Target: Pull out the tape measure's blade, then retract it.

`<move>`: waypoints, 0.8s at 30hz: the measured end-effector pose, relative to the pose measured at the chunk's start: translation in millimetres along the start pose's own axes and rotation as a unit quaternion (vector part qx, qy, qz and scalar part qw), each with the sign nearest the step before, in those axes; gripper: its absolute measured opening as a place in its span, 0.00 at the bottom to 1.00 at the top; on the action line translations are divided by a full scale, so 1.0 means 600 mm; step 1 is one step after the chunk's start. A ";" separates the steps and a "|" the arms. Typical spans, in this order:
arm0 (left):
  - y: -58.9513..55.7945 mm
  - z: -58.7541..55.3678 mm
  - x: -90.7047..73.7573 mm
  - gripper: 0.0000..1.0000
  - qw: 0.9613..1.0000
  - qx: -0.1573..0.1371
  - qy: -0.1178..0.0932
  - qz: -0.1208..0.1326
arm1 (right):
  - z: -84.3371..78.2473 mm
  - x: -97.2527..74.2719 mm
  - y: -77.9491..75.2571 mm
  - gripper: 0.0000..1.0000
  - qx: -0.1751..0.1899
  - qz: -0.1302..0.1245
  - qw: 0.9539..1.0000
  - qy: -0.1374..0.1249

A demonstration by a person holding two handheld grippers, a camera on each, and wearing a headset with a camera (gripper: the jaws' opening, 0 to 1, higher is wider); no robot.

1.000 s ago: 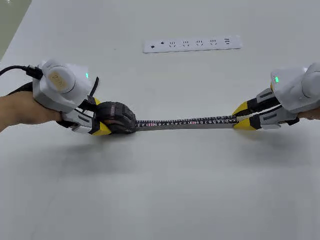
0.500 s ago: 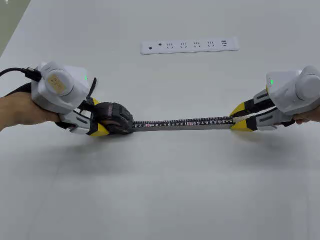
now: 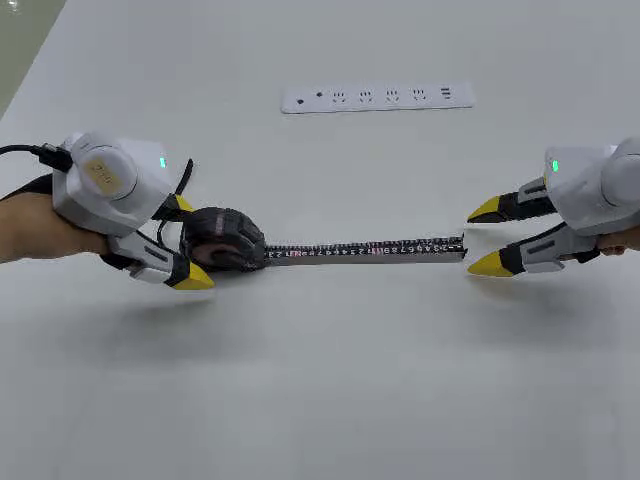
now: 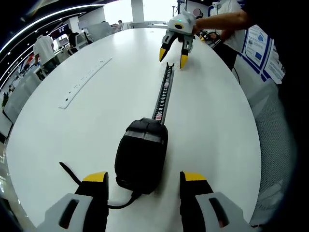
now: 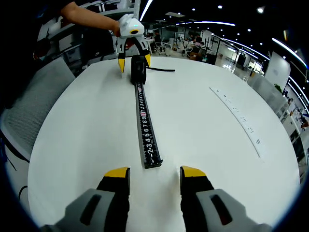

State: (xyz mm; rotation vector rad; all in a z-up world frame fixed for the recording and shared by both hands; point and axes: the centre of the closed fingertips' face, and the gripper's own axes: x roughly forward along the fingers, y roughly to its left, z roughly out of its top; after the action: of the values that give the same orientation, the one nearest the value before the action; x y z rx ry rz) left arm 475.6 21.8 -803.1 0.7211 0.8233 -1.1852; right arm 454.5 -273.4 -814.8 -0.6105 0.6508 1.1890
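The black tape measure case [image 3: 225, 238] lies on the white table, its blade [image 3: 365, 247] drawn out flat to the right. My left gripper [image 3: 187, 243] is open, with one yellow tip on each side of the case [image 4: 142, 152] and a gap between tip and case on both sides. My right gripper [image 3: 481, 238] is open just past the blade's end hook [image 5: 152, 163], not touching it. In the right gripper view the blade [image 5: 144, 121] runs away toward the case [image 5: 139, 65] and the left gripper [image 5: 131, 48].
A white power strip [image 3: 378, 96] lies on the table beyond the blade. A thin black strap [image 4: 72, 176] trails from the case by my left jaw. Chairs and people stand beyond the table's edge in both gripper views.
Both grippers have opened. The right one has let go of the blade's end and backed slightly right. The left one has let go of the case. The blade stays extended.
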 end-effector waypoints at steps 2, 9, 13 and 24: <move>-0.002 -0.002 -0.003 0.62 1.000 -0.003 -0.003 0.000 | -0.001 -0.002 0.004 0.45 0.002 -0.001 1.000 -0.001; -0.006 -0.003 -0.019 0.75 1.000 -0.013 -0.021 0.011 | -0.003 -0.010 0.011 0.64 0.026 -0.012 1.000 -0.005; -0.011 -0.003 -0.033 0.80 0.999 -0.024 -0.041 0.021 | -0.004 -0.019 0.017 0.73 0.042 -0.023 0.999 -0.011; -0.015 -0.006 -0.061 0.99 0.992 -0.064 -0.088 0.065 | 0.002 -0.042 0.033 0.95 0.069 -0.054 0.996 -0.036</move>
State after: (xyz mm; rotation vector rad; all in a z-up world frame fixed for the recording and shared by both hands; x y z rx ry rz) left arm 460.3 40.9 -774.2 0.5484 0.6867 -1.0523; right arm 429.9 -283.4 -797.2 -0.4779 0.6255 1.0518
